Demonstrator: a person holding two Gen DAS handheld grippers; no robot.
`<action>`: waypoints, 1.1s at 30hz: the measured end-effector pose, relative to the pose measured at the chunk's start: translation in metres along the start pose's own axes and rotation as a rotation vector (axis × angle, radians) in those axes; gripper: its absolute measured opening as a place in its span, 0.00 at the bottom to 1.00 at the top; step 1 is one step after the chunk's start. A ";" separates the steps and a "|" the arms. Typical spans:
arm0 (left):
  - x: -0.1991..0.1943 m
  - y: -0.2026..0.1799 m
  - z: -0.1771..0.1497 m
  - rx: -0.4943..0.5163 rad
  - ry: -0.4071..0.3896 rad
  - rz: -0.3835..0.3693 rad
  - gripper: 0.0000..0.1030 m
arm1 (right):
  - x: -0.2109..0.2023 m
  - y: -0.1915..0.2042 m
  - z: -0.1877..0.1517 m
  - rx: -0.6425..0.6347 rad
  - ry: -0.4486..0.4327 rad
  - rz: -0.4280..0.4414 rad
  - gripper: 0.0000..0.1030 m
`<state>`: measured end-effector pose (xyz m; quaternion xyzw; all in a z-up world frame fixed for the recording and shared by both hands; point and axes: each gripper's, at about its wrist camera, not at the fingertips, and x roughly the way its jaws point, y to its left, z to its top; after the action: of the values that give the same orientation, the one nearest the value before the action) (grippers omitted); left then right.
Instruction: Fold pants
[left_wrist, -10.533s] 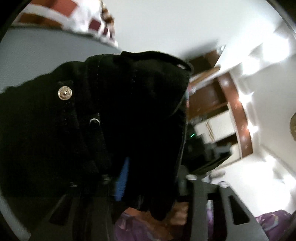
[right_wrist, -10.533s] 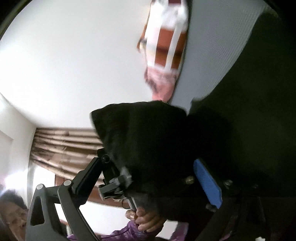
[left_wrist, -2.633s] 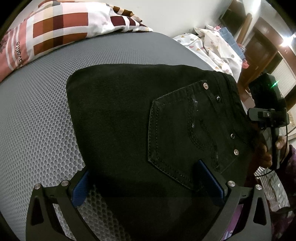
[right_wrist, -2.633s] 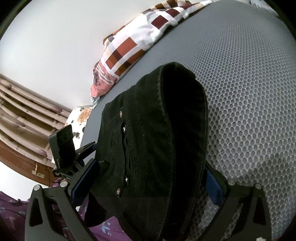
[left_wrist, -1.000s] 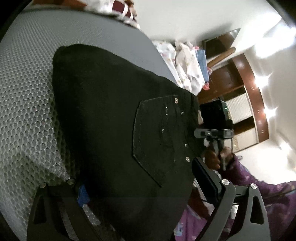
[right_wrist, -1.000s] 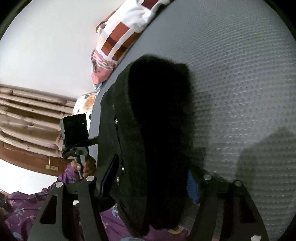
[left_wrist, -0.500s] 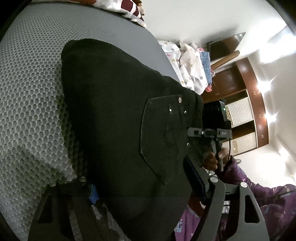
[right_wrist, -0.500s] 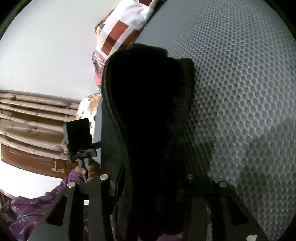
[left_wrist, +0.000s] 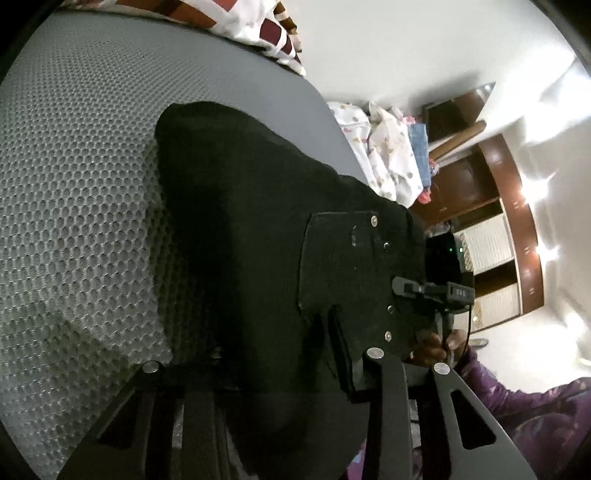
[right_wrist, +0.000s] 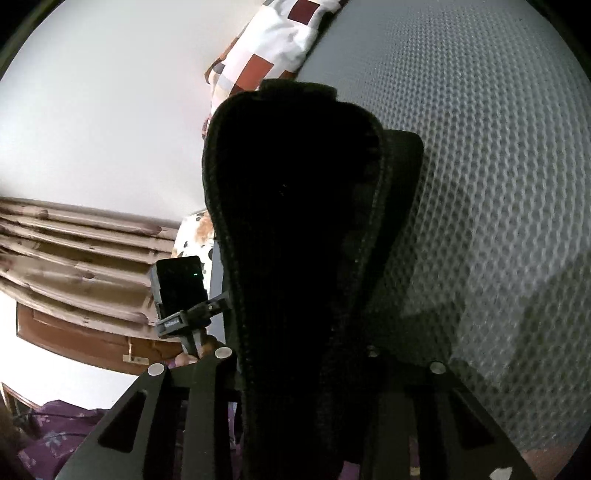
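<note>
The black pants (left_wrist: 258, 236) lie folded on the grey mesh bed (left_wrist: 74, 166), back pocket with rivets facing up at the right. My left gripper (left_wrist: 273, 365) is shut on the near edge of the pants. In the right wrist view the pants (right_wrist: 295, 221) rise as a thick folded bundle between the fingers. My right gripper (right_wrist: 299, 358) is shut on that bundle at the bed's edge (right_wrist: 498, 184). Both pairs of pads are hidden in the cloth.
A checked red and white pillow (left_wrist: 236, 26) lies at the far end of the bed. A pile of pale clothes (left_wrist: 384, 158) sits beyond the bed's right side. The other gripper's camera (right_wrist: 179, 286) shows at left. Wooden wardrobes and curtains stand behind.
Both grippers have closed from wide open onto the folded pants over the last second. The fingers have drawn in until they press the cloth.
</note>
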<state>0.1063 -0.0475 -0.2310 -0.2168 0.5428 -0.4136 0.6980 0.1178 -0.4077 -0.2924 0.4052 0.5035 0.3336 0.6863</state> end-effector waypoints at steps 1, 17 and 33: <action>0.001 0.004 0.000 -0.011 0.009 0.003 0.34 | 0.000 -0.004 -0.002 0.013 -0.002 -0.003 0.29; -0.005 -0.040 -0.015 0.098 -0.051 0.107 0.34 | 0.011 0.018 -0.020 0.052 -0.047 0.031 0.29; 0.000 -0.056 -0.030 0.234 -0.092 0.271 0.32 | 0.032 0.025 -0.031 0.080 -0.074 0.019 0.29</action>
<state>0.0591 -0.0749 -0.1986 -0.0776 0.4825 -0.3658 0.7921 0.0958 -0.3623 -0.2889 0.4491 0.4871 0.3043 0.6844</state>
